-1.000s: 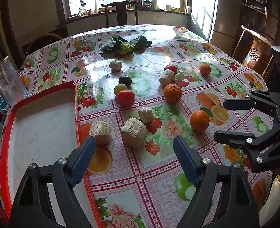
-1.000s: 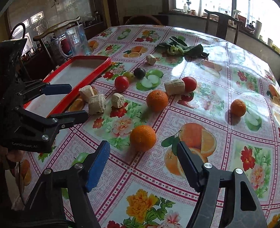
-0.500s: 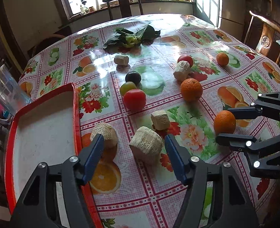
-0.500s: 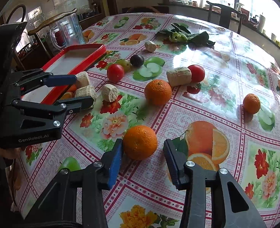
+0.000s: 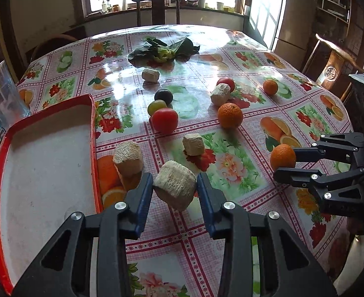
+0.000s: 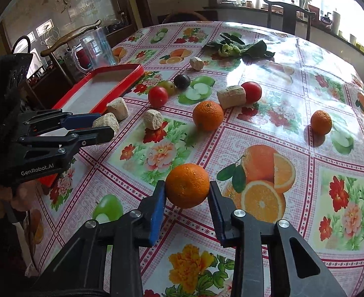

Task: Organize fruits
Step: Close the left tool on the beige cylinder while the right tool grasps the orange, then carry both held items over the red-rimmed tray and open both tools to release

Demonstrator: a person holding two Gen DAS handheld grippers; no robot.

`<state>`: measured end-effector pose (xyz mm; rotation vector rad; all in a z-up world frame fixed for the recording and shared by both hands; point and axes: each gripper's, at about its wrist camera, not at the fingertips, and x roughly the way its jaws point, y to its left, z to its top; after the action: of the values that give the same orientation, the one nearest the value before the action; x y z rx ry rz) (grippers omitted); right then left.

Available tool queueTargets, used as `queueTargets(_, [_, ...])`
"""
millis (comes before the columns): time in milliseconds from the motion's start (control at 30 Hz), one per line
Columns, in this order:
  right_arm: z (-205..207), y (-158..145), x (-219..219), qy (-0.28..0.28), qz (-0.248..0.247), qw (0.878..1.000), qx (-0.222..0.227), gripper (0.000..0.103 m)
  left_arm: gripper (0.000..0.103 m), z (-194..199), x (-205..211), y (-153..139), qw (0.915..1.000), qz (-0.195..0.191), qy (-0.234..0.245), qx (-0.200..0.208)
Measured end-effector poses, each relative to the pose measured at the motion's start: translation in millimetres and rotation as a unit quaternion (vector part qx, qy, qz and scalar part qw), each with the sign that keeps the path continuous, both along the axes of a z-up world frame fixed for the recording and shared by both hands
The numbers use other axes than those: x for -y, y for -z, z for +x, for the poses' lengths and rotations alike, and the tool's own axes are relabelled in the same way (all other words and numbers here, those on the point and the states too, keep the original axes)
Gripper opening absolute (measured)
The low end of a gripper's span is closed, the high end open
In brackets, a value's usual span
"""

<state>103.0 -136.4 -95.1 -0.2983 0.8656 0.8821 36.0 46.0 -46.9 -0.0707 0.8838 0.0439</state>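
Two grips closing: left hand-held gripper [image 5: 174,189] pinches a pale chunk [image 5: 175,188] (rough-skinned); right hand-held gripper [image 6: 187,193] an orange [image 6: 187,185].

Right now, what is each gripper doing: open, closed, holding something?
Left gripper: fingers closing around the pale fibrous chunk, both pads on it.
Right gripper: fingers closing on the orange, pads against its sides.
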Motion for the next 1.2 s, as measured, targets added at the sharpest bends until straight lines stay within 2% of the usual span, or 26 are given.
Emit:
queueTargets(467, [-32, -21, -19, -0.030, 0.009, 0.999, 0.022, 0.034, 0.034, -56, -19, -34, 0.9983, -0.012, -0.027, 0.050])
queueTargets(800, [-52, -30, -45, -0.062, 0.016, 0.998, 0.025, 0.034, 0.034, -88, -47, -39, 0.9958, -0.017, -0.066, 0.061])
queueTargets(1200, [-75, -36, -97, -0.119, 0.033, 0.992, 0.018, 0.034, 0.034, -123, -88, -35, 0.9897, -0.019, -0.128, 0.063])
